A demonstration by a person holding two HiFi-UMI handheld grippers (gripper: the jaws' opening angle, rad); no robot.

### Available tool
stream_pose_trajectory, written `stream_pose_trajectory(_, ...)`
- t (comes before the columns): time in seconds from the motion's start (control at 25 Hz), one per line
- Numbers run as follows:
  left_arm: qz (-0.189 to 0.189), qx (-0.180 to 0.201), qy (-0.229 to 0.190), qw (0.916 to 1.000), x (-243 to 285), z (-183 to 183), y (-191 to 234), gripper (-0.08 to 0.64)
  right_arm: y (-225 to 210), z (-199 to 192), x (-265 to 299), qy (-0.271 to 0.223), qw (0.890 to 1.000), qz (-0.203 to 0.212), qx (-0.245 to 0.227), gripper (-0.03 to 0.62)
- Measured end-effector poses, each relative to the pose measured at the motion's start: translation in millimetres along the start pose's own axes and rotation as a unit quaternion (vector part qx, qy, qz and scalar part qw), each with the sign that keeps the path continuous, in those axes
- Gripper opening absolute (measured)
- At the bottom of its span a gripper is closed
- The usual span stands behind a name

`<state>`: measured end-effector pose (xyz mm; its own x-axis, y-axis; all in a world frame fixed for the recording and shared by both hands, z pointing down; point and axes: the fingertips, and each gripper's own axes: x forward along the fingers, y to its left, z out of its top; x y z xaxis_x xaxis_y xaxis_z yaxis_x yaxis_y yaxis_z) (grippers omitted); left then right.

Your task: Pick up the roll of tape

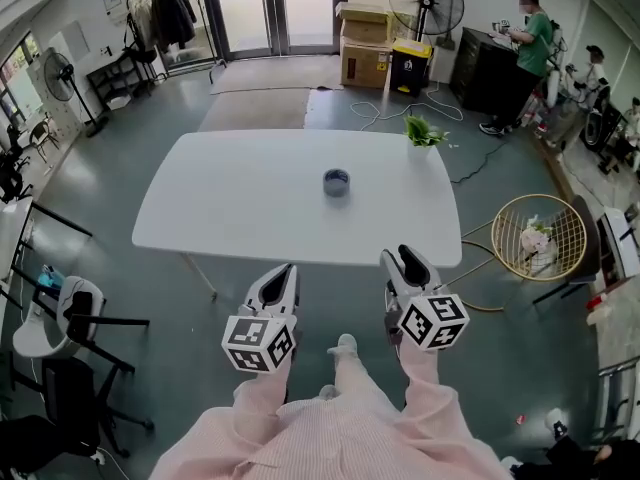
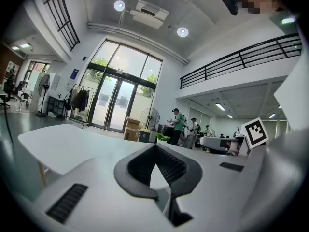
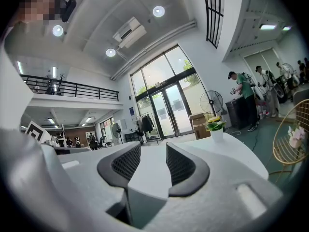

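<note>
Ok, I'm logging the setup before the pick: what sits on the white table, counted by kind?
Roll of tape: 1
Potted plant: 1
Total: 2

The roll of tape (image 1: 336, 181) is dark blue-grey, the table (image 1: 230, 218) white, the floor (image 1: 150, 98) grey-green. The left gripper (image 1: 283, 273) and right gripper (image 1: 405, 258) are white with black pads (image 3: 125, 163) and black-and-white square markers (image 1: 258, 343). At bottom centre, the sleeves (image 1: 250, 408) are pale pink with fine stripes.
</note>
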<state>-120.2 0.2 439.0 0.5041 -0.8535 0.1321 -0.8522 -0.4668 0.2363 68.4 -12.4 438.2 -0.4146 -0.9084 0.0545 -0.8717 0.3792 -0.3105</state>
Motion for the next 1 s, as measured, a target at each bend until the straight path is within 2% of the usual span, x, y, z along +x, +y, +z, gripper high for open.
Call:
stream_pose_trajectory(0.28, 0.012, -0.005, 0.01, 0.9999, 47, 0, 26, 0.001, -30, 5, 52, -0.005, 1.0, -0.003, 0.005, 0.15)
stream_pose_trajectory(0.76, 0.03, -0.02, 0.036, 0.9987, 156, 5, 76, 0.001, -96, 3, 165, 0.043, 0.999, 0.0, 0.031, 0.15)
stream_pose_trajectory(1.0, 0.038, -0.034, 0.043, 0.9978, 214, 12, 96, 0.002, -126, 3, 220, 0.076, 0.996, 0.027, 0.046, 0.15)
